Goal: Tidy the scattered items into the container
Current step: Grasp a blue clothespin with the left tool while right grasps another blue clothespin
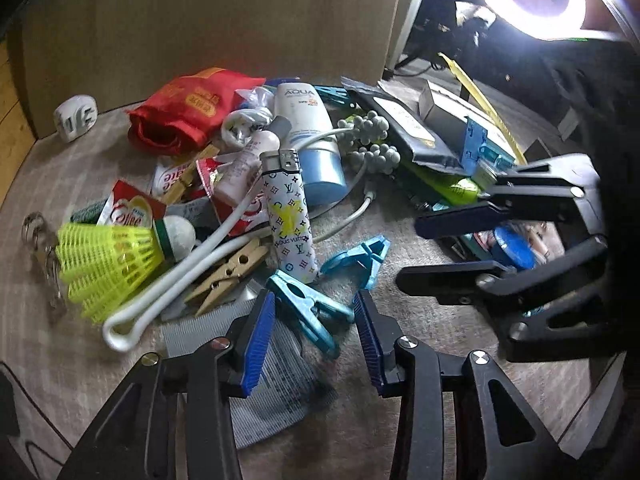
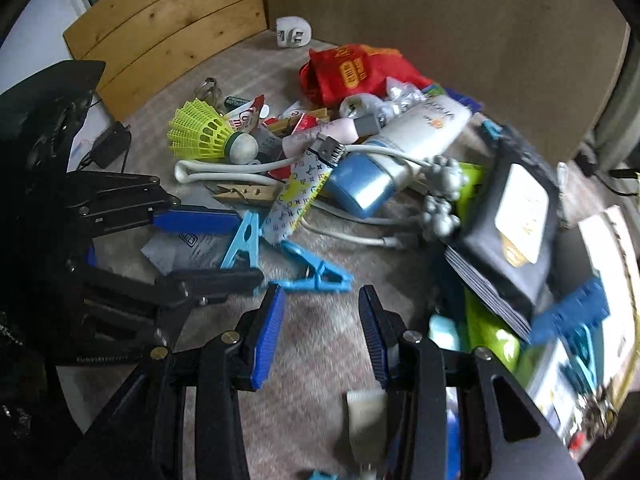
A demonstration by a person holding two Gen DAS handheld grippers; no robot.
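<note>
Blue plastic clothes peg (image 1: 308, 312) lies between your left gripper (image 1: 316, 344) fingers, unpinched. Your right gripper (image 2: 322, 332) hangs half-spread, empty, over grey cloth (image 2: 320, 360).

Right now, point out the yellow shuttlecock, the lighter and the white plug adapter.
yellow shuttlecock (image 1: 108, 268), left wrist view, on its skirt.
lighter (image 1: 286, 216), left wrist view, on its patterned body.
white plug adapter (image 2: 293, 32), right wrist view, on its pronged face.

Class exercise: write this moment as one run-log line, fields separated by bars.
left hand-held gripper: open over blue clip | right hand-held gripper: open, empty, above mat | pile: untidied
</note>
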